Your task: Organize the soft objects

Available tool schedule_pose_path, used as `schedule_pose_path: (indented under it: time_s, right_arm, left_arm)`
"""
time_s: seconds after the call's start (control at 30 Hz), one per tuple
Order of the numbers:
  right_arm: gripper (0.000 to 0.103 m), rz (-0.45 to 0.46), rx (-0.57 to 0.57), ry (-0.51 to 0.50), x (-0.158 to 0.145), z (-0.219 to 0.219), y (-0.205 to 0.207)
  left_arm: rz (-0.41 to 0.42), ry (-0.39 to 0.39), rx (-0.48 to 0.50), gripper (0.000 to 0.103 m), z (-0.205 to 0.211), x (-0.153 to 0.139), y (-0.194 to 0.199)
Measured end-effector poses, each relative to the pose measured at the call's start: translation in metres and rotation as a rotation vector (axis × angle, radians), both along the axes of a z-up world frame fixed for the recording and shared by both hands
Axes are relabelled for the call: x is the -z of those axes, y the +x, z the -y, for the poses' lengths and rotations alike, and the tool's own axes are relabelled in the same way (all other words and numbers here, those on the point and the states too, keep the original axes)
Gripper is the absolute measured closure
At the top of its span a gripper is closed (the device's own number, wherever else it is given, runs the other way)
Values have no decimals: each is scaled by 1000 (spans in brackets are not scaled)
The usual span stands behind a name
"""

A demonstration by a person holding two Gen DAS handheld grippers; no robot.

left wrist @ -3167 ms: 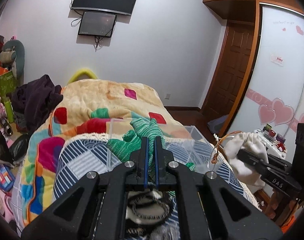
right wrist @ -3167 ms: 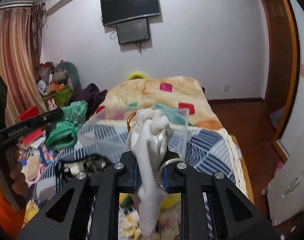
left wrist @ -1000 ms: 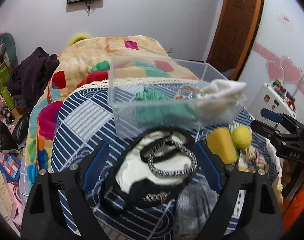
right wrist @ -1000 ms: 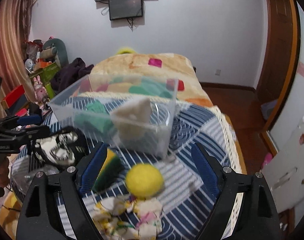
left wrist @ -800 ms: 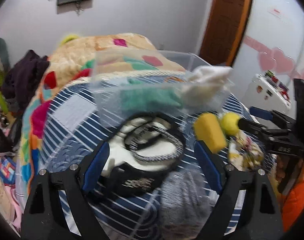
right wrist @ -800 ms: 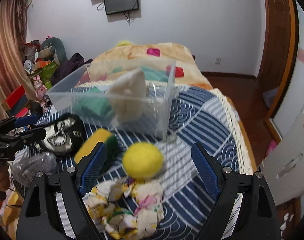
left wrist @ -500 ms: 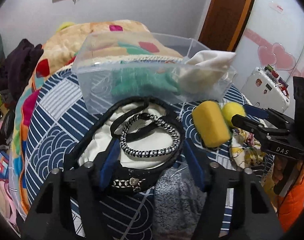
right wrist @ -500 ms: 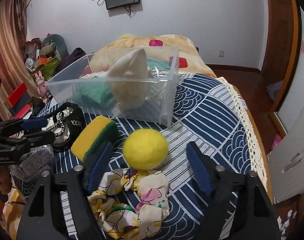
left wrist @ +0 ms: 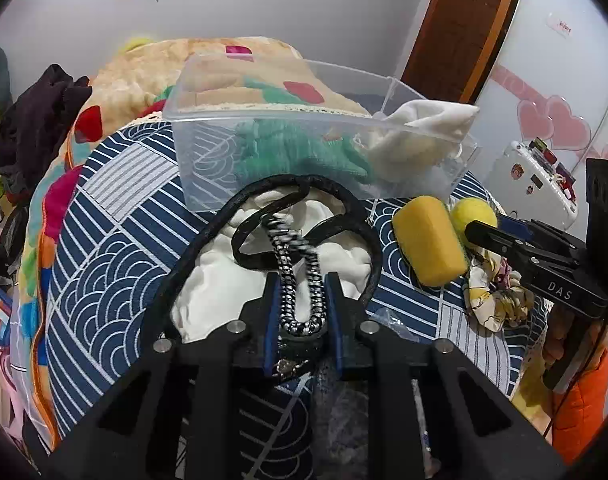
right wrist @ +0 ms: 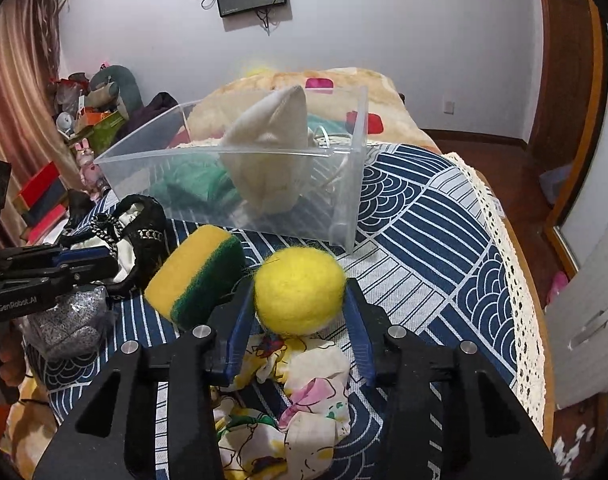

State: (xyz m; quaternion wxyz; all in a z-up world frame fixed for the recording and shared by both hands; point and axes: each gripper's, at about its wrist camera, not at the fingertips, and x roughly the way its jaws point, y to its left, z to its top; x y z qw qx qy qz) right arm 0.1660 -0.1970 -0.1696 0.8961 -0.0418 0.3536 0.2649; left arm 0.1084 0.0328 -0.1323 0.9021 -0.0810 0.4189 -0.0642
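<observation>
A clear plastic bin (left wrist: pixel 208 160) on the bed holds a green knit piece (left wrist: pixel 304 152) and a white sock (left wrist: pixel 423 124). My left gripper (left wrist: pixel 302 280) is shut on the black-and-white braided cord (left wrist: pixel 288 256) of a black and white pouch (left wrist: pixel 335 264). My right gripper (right wrist: pixel 300 292) is shut on a yellow felt ball (right wrist: pixel 300 290), which also shows in the left wrist view (left wrist: pixel 473 212). A yellow and green sponge (right wrist: pixel 196 272) lies left of the ball. A floral scrunchie (right wrist: pixel 304 392) lies under the right gripper.
A grey glittery pouch (right wrist: pixel 68 320) lies under the left gripper (right wrist: pixel 84 264). The blue patterned bedspread (right wrist: pixel 423 240) ends in a lace edge at the right. A bright blanket (left wrist: pixel 116 80) and dark clothes (left wrist: pixel 36 112) lie beyond the bin.
Both grippers released the green knit and the white sock into the bin, moved down and forward, then closed: the left on the braided cord, the right on the yellow ball.
</observation>
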Motion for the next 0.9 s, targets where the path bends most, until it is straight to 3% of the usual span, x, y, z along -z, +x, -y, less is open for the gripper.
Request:
schedule_pose_path:
  time_s: [0.43,0.73,0.9]
  right_arm:
    - [63,73,2,40,-24,6,-6]
    - [63,170,-25,74,-57,-5,-6]
    - [63,217,-42,101,-75,-19,1]
  left_arm:
    - [106,2,-15,85,-5,-38,-15]
    - [203,38,-39,85,-8,-74,-3]
    - [215,57,-57,85,-11,-81,16]
